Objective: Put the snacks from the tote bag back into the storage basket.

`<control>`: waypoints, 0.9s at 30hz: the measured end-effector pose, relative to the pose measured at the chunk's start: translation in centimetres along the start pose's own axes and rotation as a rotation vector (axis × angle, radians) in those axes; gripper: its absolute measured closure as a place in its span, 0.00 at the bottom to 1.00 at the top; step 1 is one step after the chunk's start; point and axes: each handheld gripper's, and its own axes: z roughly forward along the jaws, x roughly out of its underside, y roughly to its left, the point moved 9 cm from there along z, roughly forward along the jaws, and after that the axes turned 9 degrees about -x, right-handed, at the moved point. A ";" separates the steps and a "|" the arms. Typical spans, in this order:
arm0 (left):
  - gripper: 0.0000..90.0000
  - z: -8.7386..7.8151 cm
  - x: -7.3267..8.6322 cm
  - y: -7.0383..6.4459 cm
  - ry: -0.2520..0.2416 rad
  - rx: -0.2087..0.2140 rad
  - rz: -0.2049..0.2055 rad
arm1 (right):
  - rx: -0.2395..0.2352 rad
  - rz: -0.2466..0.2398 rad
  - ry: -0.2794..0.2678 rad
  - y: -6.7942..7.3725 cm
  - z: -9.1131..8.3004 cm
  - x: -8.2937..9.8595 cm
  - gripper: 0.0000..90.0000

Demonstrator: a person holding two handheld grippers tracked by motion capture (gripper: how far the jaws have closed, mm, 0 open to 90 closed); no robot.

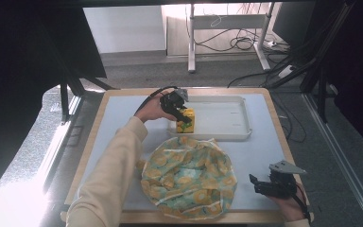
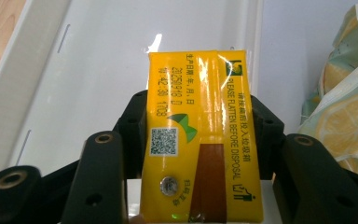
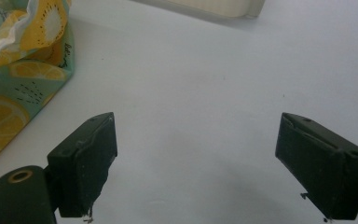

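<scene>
The yellow carton [image 2: 200,135] sits clamped in the left gripper [image 1: 178,108] over the white tray [image 1: 227,116] (probably touching it); lifting comes next, while the right gripper [image 3: 209,168] waits wide open, empty.

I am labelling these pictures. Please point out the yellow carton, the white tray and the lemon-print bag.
yellow carton [image 2: 200,135], left gripper view, its top face.
white tray [image 1: 246,137], high view, its near rim.
lemon-print bag [image 1: 189,177], high view, its middle.

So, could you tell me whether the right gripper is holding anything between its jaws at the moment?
No, the right gripper stands open over the bare white table mat, with nothing between its jaws.
</scene>
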 end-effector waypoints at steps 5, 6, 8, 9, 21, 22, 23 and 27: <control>0.58 0.0 0.0 -0.1 -0.001 0.000 0.005 | 0.000 0.001 0.000 0.0 0.0 0.0 0.14; 0.58 0.0 0.0 -0.2 -0.001 0.001 0.007 | 0.000 0.000 0.000 0.0 0.0 0.0 0.14; 0.58 0.1 0.0 -0.2 -0.002 -0.002 0.011 | -0.001 0.000 0.001 0.0 0.0 0.0 0.14; 0.57 0.1 0.0 -0.3 -0.002 -0.004 0.013 | -0.001 0.000 0.001 0.0 0.0 0.0 0.14; 0.33 -0.3 -0.6 0.3 -0.022 -0.059 -0.014 | -0.002 0.000 -0.001 0.0 0.0 0.0 0.14; 0.30 -0.5 -0.7 0.3 -0.035 -0.063 -0.027 | -0.001 0.000 -0.001 0.0 0.0 0.0 0.14; 0.28 -0.5 -0.8 0.3 -0.040 -0.065 -0.033 | -0.001 0.000 -0.001 0.0 0.0 0.0 0.14; 0.23 -1.2 -1.2 0.5 -0.061 -0.069 -0.060 | 0.000 0.001 -0.003 -0.1 0.0 0.0 0.14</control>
